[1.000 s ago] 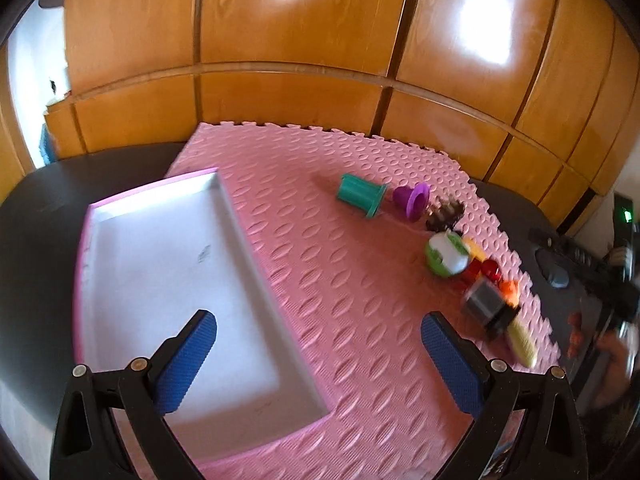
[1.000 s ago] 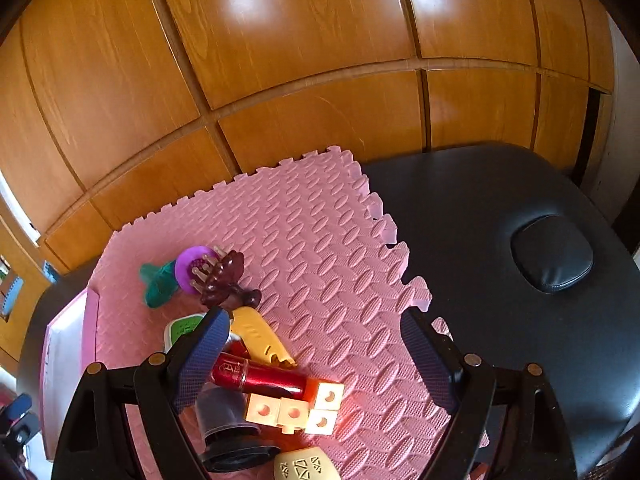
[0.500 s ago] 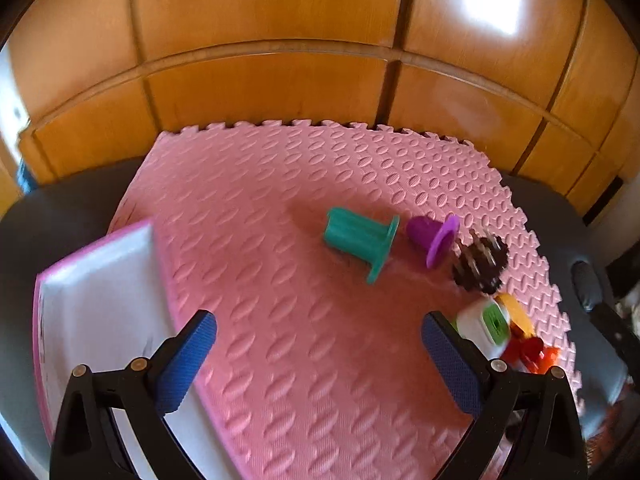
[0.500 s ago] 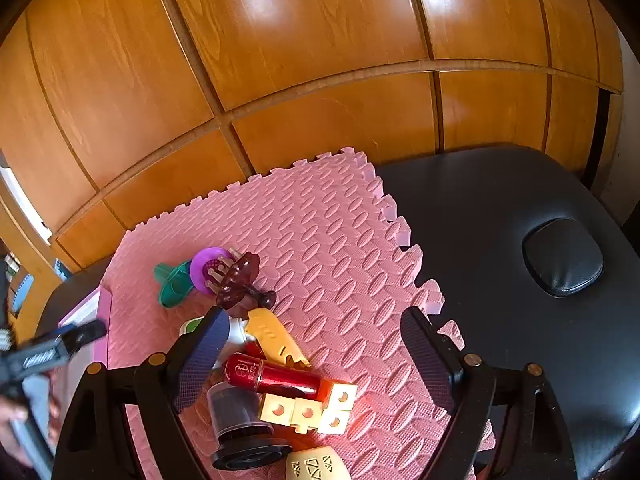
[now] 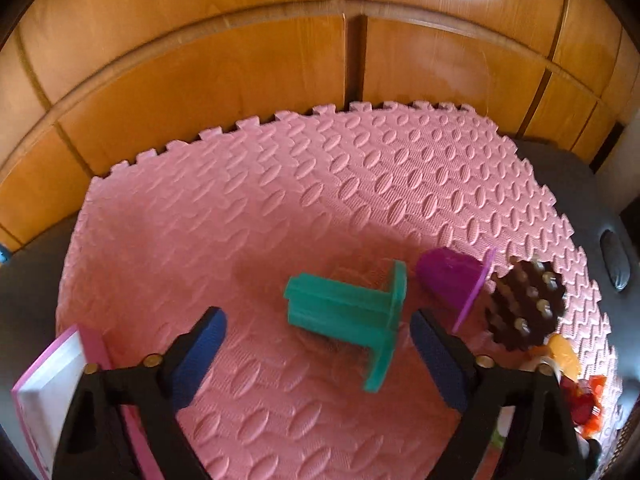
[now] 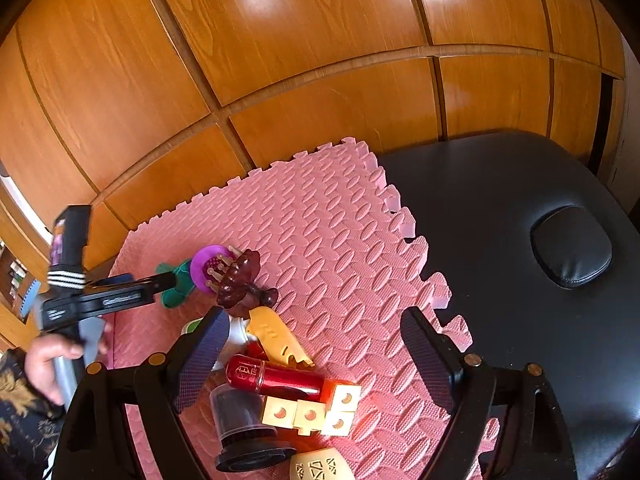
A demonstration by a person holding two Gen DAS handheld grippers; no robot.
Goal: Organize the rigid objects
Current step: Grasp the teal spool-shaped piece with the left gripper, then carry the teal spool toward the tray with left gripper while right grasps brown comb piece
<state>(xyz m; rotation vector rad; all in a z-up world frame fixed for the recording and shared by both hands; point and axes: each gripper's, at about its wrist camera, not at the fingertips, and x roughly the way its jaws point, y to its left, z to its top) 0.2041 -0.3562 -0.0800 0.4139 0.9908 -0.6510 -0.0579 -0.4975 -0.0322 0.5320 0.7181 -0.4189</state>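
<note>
My left tongs (image 5: 316,346), jaws just narrowing but open, straddle the green spool (image 5: 348,316) on the pink mat (image 5: 280,208). Right tongs (image 6: 314,354) hang open over the toys. The tray (image 5: 52,384) seems empty; everything remains.

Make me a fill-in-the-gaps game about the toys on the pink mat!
1. The green spool lies between the ____ gripper's open fingers.
2. The cup beside the spool is ____.
3. The shiny tube near the right gripper is ____.
4. The foam mat is ____.

Missing words: left; purple; red; pink
</note>
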